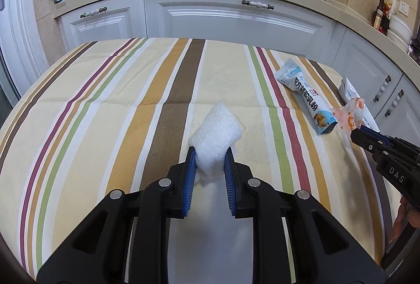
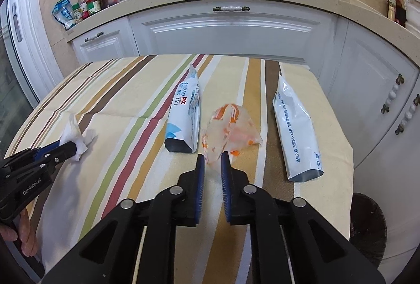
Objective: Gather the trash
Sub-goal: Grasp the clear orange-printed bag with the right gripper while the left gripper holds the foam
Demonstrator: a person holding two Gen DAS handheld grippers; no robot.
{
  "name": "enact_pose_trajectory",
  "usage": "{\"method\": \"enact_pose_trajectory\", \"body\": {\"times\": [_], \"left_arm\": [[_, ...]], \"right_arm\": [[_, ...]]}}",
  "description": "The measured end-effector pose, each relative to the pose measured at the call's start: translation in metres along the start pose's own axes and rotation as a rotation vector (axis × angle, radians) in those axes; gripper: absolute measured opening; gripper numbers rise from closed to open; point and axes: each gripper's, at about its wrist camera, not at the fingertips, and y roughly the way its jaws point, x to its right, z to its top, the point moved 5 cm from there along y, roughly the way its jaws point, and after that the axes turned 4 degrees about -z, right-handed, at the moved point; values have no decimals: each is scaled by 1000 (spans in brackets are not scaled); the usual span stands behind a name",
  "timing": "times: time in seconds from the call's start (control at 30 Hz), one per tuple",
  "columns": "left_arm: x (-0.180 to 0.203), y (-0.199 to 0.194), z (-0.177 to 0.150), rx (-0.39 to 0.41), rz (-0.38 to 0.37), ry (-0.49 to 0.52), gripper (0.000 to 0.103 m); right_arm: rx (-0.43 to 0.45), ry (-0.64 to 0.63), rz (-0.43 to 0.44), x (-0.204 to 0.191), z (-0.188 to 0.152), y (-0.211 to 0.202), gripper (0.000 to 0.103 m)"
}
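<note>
**Tissue and wrapper both pinched on the striped tabletop**

The left tool (image 1: 210, 152) pinches a white tissue (image 1: 216, 131) between its blue pads. The tissue is crumpled into a soft, fuzzy wad that stands up from the pads, with ragged ends poking out to the side in the right wrist view. It sits near the middle of the tabletop (image 1: 105, 105), over the cream and brown stripes of the cloth.

The right tool (image 2: 212, 156) pinches the near corner of a wrapper (image 2: 231, 129), its pads drawn close on the thin film. The wrapper is clear, crinkled plastic with orange print, puffed up and creased, and most of it lies on the cloth just ahead of the pads.

A blue-and-white pouch (image 2: 183, 115) lies flat just left of the wrapper, its dark bottom end toward the camera and its torn top pointing away. A white pouch (image 2: 295, 129) with blue lettering lies to the right, near the tabletop's edge, apart from the wrapper.
</note>
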Motion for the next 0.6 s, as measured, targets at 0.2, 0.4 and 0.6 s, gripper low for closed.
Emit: {"method": "enact_pose_trajectory", "body": {"times": [0.2,0.4,0.6], "left_arm": [[-1,0,-1,-3,-5,-8,21],[-3,1,-1,-8,-15,-20,21],[-3,1,-1,-6,-19,-24,20]], "right_arm": [[46,23,-35,1,9,-6,54],[48,18,-40,-1,23,5,54],[12,20,-37,2,23,18,24]]}}
